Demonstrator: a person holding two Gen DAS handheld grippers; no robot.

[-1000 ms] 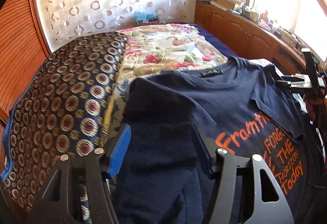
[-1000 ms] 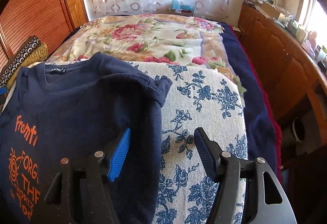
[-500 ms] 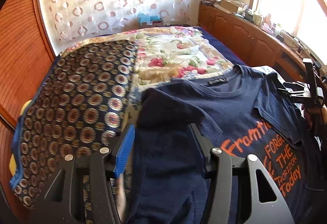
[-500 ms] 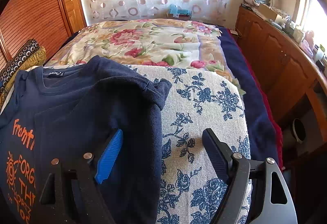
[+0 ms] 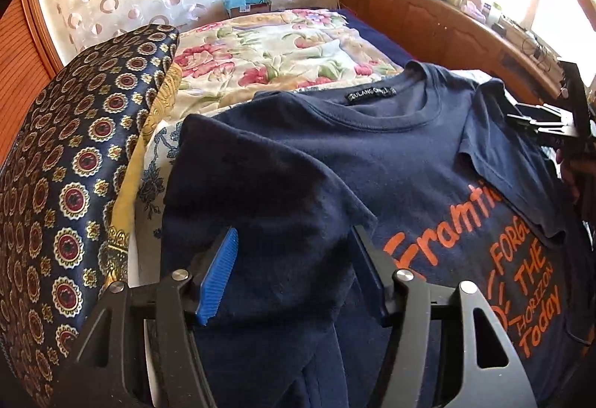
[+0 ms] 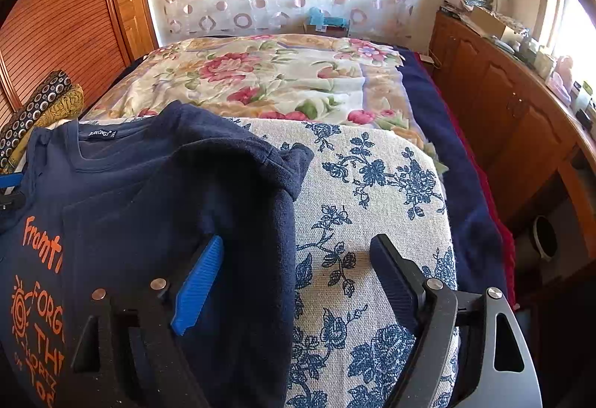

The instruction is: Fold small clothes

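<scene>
A navy T-shirt (image 5: 402,154) with orange print lies face up on a white cloth with blue flowers (image 6: 372,192). Both its sleeves are folded inward over the chest. My left gripper (image 5: 294,259) is open, its fingers either side of the folded left sleeve (image 5: 268,206), low over it. My right gripper (image 6: 298,274) is open and wide; its blue pad (image 6: 197,285) rests over the shirt's folded right edge (image 6: 238,221) and the other finger is over the flowered cloth. The right gripper also shows at the left wrist view's right edge (image 5: 551,121).
A navy and gold patterned fabric (image 5: 74,165) lies left of the shirt. A floral bedspread (image 6: 268,80) covers the bed beyond. A wooden cabinet (image 6: 521,117) with clutter runs along the right wall. A wooden door (image 6: 56,35) stands at left.
Both grippers have drawn back a little from the shirt. The right gripper's jaws have opened wider. The folded sleeves stay lying on the chest.
</scene>
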